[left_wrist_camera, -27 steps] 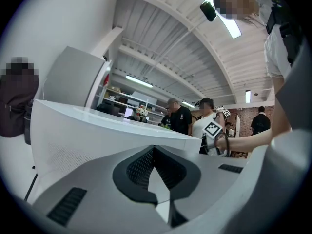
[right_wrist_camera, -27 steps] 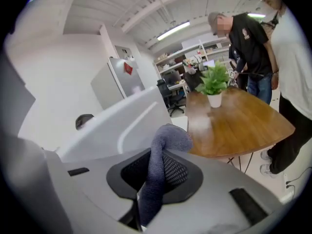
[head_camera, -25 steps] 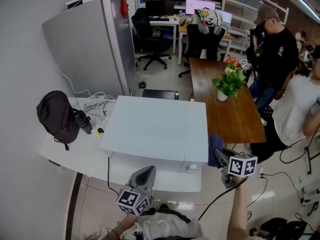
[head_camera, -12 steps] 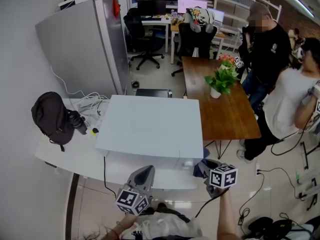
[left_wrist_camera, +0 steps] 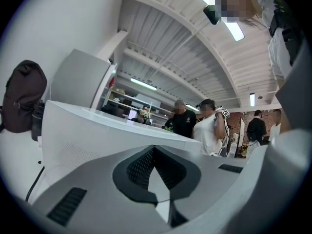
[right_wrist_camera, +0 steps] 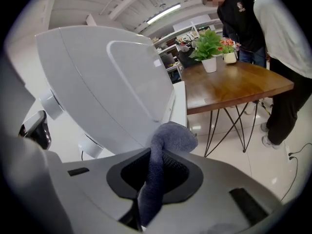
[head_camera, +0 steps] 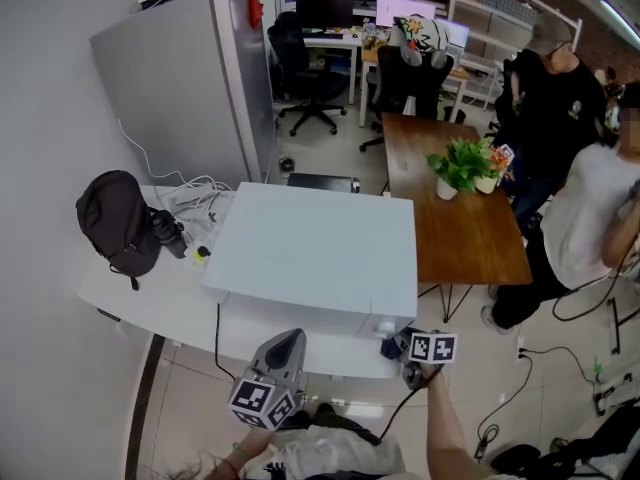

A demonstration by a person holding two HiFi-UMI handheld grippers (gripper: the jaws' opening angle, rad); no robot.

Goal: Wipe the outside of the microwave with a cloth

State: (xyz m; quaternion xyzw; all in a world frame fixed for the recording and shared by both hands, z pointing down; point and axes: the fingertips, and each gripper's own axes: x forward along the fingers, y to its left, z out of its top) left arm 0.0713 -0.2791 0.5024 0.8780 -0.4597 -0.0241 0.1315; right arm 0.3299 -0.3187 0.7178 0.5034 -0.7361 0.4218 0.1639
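Note:
The white microwave (head_camera: 310, 253) stands on a white table (head_camera: 145, 303). My right gripper (head_camera: 408, 352) is at its front right corner, shut on a dark blue-grey cloth (head_camera: 391, 348). In the right gripper view the cloth (right_wrist_camera: 161, 174) hangs out between the jaws of the right gripper (right_wrist_camera: 155, 155). Its bunched end lies against the lower edge of the microwave (right_wrist_camera: 107, 82). My left gripper (head_camera: 289, 340) is held low in front of the microwave, shut and holding nothing. In the left gripper view, the left gripper (left_wrist_camera: 154, 150) points up at the microwave (left_wrist_camera: 97, 135).
A black backpack (head_camera: 118, 223) and tangled cables (head_camera: 195, 203) lie on the table left of the microwave. A tall grey cabinet (head_camera: 185, 88) stands behind. A wooden table (head_camera: 465, 233) with a potted plant (head_camera: 462, 165) is to the right, with people (head_camera: 560, 98) beside it.
My right gripper has carried the cloth from the microwave's right side down and left to its front right corner. The left gripper has stayed put.

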